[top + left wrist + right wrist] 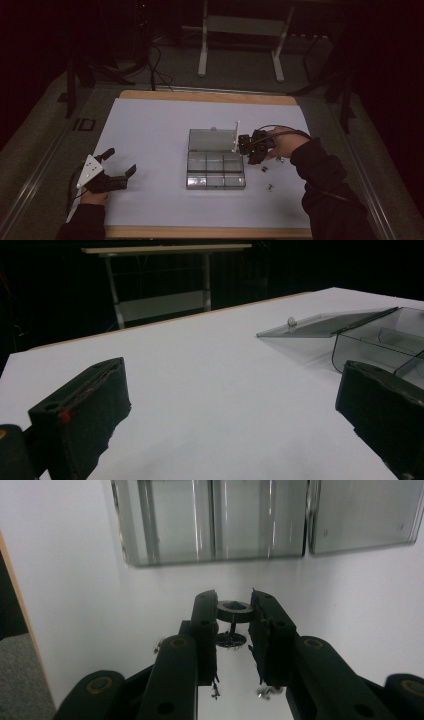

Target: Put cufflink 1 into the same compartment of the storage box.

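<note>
High view, nearest edge first: left hand-held gripper (120,162) rests on the white counter (150,130) at the lower left, jaws spread wide, nothing between them, well apart from everything else. Two small dark parts (270,187) lie loose on the counter to the right of the clear compartment box (215,170). Box sits mid-counter, lid (212,139) swung open and lying flat on the far side.

Right hand-held gripper (243,145) sits just beside the box's right edge, level with the hinge.

Right gripper view: jaws pinch a small dark spool-shaped part (234,622), ring end uppermost, held above the counter; box wall (210,520) lies beyond.

Left gripper view: open lid (325,322) is seen edge-on, far right.

Beyond the counter stands a white-legged frame (240,35) on the floor.
</note>
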### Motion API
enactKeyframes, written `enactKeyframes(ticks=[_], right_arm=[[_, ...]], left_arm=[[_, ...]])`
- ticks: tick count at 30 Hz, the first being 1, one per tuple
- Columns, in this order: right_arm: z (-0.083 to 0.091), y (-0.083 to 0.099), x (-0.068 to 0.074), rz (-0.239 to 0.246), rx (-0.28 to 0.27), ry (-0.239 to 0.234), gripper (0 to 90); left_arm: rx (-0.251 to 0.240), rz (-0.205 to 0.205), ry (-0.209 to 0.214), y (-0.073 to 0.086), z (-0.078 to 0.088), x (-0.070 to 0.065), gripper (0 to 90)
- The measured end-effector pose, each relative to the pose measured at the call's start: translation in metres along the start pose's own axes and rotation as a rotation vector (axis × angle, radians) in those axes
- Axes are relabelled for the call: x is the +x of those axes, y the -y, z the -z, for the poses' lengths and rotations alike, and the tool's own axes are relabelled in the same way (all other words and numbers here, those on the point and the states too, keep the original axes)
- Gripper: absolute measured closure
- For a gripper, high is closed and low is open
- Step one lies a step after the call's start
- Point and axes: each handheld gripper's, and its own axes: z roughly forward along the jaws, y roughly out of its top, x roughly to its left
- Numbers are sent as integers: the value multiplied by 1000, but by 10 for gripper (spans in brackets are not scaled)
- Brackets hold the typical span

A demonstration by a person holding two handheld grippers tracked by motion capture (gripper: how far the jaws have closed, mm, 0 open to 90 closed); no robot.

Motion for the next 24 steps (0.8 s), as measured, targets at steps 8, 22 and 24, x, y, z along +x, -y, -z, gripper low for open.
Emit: enactKeyframes(ticks=[8,22,24], right_arm=[[1,-30,0,35,-43,11,733],[-8,-74,3,69,-115,15,734],[-9,-79,3,74,-131,15,733]], left_arm=[[-1,-1,1,0,0,0,16],[-1,-4,-1,0,0,0,16],[-1,-4,-1,0,0,0,16]])
